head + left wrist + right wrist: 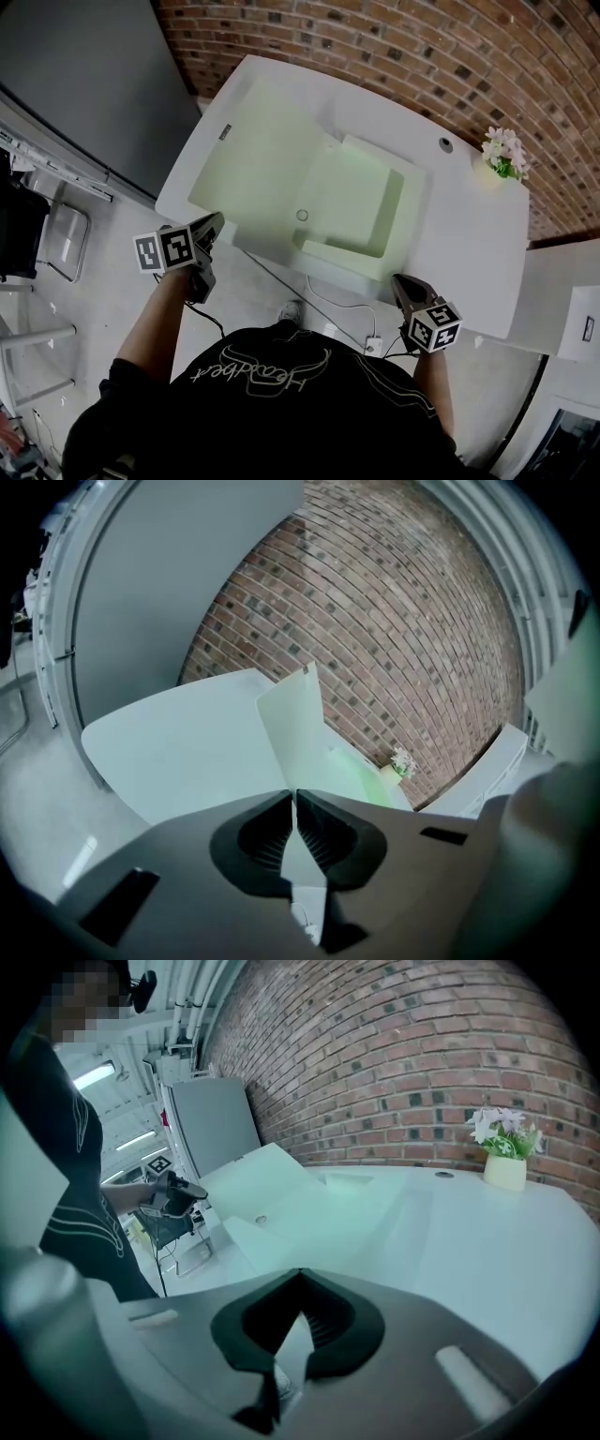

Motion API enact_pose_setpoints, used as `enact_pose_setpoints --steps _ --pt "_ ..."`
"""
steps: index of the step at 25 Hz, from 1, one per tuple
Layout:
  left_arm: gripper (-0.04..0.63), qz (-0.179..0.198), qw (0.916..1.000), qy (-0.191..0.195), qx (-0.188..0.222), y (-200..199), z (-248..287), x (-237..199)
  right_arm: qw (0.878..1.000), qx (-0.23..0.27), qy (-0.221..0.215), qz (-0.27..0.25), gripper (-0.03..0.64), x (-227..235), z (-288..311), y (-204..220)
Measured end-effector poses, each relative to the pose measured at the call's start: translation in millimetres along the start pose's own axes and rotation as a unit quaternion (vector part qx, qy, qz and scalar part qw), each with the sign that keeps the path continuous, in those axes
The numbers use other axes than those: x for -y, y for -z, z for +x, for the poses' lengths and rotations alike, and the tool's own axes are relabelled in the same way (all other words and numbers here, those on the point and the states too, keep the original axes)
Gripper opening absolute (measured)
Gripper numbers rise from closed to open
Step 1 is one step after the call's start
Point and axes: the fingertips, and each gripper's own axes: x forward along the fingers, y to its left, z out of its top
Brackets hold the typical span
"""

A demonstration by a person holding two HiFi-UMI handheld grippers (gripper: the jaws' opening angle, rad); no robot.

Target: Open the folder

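Mira: Person's black shirt (281,394) is nearest; past it the left tool (212,225) is clenched on the near edge of the cover (262,159) of the folder (361,216). The right tool (398,281) is closed on nothing, beside the table (469,234) edge.
Tom: So the folder lies spread on the table, nearly open. Next, probably, the cover goes flat and gets released.

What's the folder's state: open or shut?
Open: the folder has its cover swung out left, baring the inner pocket; the left gripper is shut on the cover's edge.
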Motion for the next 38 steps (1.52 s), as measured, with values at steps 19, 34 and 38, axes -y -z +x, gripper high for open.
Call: enact_pose_setpoints --steps 19,34,38 --pt "0.009 -0.098 0.9948 0.004 -0.027 20.3 26.4 -52.0 1.0 -0.005 0.014 0.013 0.003 4.5 0.3 -1.3" --pt "0.014 -0.15 0.988 0.014 -0.035 36.5 32.7 -65.5 0.999 -0.006 0.034 0.015 0.005 13.0 2.8 -3.3" --pt "0.014 -0.147 0.9885 0.02 -0.028 35.1 29.9 -63.2 0.999 -0.014 0.039 0.025 0.005 13.5 4.0 -4.5"
